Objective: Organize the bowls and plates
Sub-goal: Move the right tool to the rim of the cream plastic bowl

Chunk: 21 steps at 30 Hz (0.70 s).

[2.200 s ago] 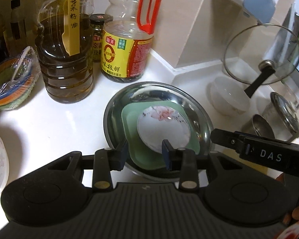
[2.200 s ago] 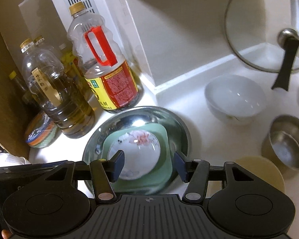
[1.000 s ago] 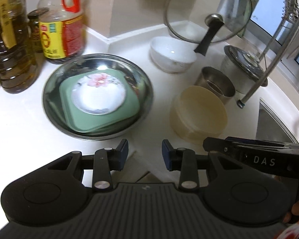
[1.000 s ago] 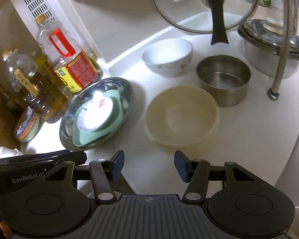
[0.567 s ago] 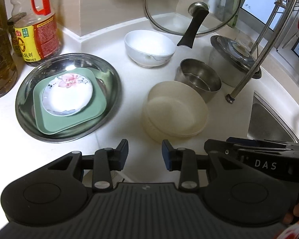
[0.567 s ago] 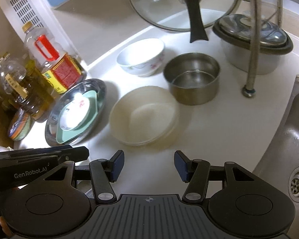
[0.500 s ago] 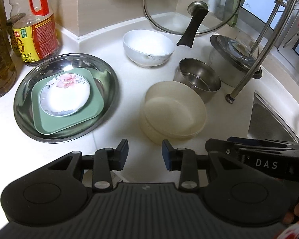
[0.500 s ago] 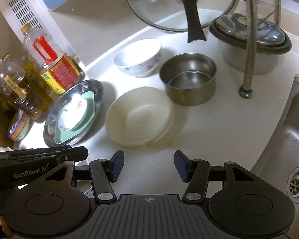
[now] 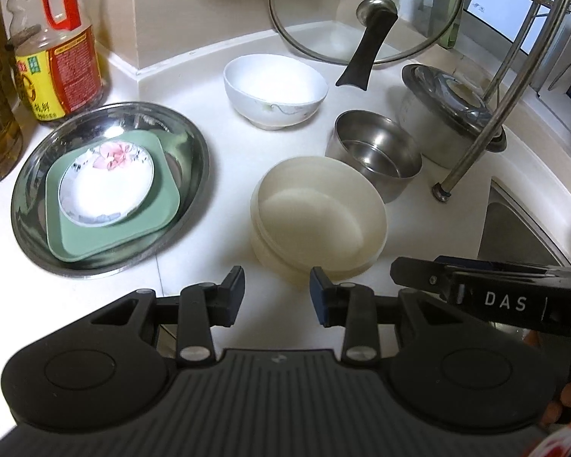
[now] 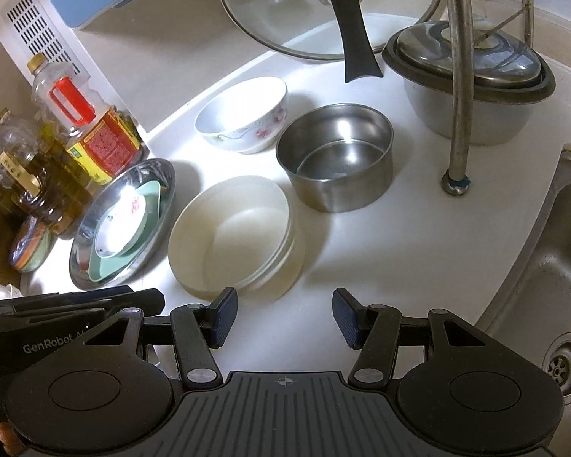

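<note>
The white tabletop [image 9: 224, 87] fills both views, bending round a corner, with a steel sink [image 10: 544, 266] sunk into it at the right. A glass lid [image 9: 361, 11] with a black handle leans against the back wall. Below it on the right stands a covered pot [image 9: 445, 114], and a faucet pipe [image 10: 456, 76] rises just in front of that pot.

On the left lies a wide steel dish [image 9: 110, 190]. A square green plate [image 9: 114, 228] sits inside it, and a small flowered saucer [image 9: 106, 186] rests on the green plate. Behind the dish stand oil bottles; the nearest has a red handle [image 9: 57, 45].

Near the middle sits a stack of cream bowls [image 9: 318, 217], nested one in another. Just behind them, close by, is a small steel pot [image 9: 375, 152], and left of that pot stands a white flowered bowl [image 9: 276, 91], apart from the cream stack.

The left tongs [image 9: 277, 295] hover over the bare tabletop at the near edge of the cream bowls, jaws parted a little with nothing between them. The right tongs [image 10: 283, 316] hang just in front of the same stack, jaws spread wider and empty; the left-hand pad [image 10: 224, 314] shows against the stack's near rim.
</note>
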Tool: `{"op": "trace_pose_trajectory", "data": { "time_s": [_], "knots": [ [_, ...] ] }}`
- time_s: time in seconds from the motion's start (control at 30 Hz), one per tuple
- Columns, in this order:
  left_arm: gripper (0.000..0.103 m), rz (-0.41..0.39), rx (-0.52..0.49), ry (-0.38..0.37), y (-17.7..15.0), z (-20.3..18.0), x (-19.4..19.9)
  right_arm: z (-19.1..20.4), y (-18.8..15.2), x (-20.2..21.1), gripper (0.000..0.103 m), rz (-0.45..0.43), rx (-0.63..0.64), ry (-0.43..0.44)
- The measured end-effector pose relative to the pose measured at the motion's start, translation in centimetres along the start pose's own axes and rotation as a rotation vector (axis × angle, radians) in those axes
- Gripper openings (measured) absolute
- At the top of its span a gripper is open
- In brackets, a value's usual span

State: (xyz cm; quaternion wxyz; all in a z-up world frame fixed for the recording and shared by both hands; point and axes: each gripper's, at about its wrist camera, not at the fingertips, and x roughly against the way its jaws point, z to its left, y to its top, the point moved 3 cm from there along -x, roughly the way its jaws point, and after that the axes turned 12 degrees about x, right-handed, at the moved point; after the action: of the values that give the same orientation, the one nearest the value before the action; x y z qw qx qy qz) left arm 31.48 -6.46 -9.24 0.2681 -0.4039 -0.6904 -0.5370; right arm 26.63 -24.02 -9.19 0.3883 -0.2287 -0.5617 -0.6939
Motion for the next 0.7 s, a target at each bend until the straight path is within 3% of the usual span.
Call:
{"op": "trace_pose_trajectory", "data": {
  "time_s": [0.37, 0.7],
  "knots": [
    [0.034, 0.015, -0.04, -0.073, 1.9, 0.7, -1.4, 0.4, 1.3, -0.7, 0.056, -0.032, -0.048, -0.068],
    [0.033, 0.052, -0.052, -0.086, 3.4, 0.8, -3.7, 0.6, 2.3, -2.3, 0.056, -0.034, -0.059, -0.09]
  ]
}}
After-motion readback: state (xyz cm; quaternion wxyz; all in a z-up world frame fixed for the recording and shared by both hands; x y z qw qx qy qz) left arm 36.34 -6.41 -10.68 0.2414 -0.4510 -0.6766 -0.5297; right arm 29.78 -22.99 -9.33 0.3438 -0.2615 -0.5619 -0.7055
